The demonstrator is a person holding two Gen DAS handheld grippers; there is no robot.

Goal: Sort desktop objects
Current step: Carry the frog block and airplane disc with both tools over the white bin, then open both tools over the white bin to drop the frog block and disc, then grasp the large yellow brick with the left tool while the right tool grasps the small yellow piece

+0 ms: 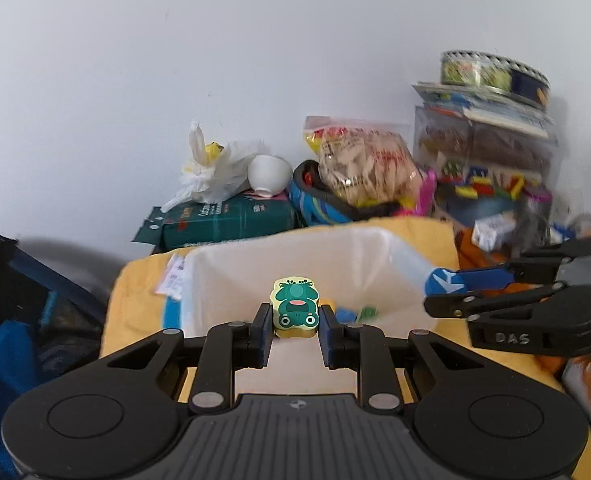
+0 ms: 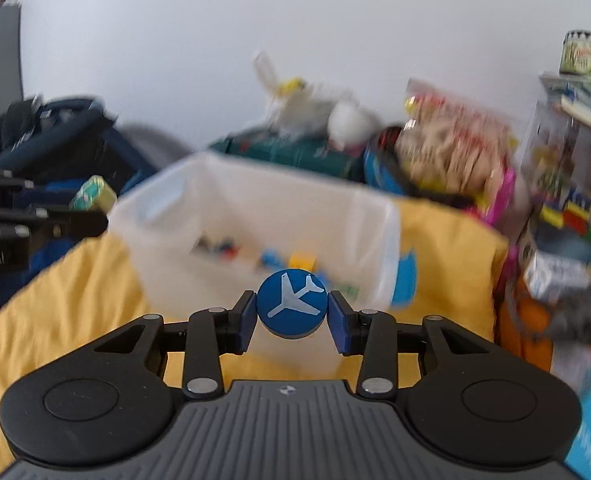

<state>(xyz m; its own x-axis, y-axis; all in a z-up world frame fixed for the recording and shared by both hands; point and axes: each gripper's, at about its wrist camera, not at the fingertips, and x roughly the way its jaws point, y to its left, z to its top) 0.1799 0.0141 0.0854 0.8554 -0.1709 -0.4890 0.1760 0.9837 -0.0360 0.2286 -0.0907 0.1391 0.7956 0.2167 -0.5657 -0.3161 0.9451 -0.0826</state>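
My left gripper (image 1: 295,322) is shut on a small yellow block with a green frog face (image 1: 294,307), held in the air in front of a translucent white bin (image 1: 223,276). My right gripper (image 2: 291,312) is shut on a round blue disc with a white airplane (image 2: 292,304), also raised before the white bin (image 2: 175,208). Small coloured pieces (image 2: 271,258) lie at the bin's bottom. In the left wrist view the right gripper (image 1: 455,294) reaches in from the right with the blue disc (image 1: 443,282). The frog block (image 2: 91,192) shows at the left of the right wrist view.
The bin stands on a yellow cloth (image 2: 55,300). Behind it against the wall are a green box (image 1: 231,216), a white bowl (image 1: 267,174), a snack bag (image 1: 363,164) and a stack of clear toy boxes (image 1: 491,152) topped by a tin (image 1: 495,72). Dark blue bags (image 2: 55,136) sit at left.
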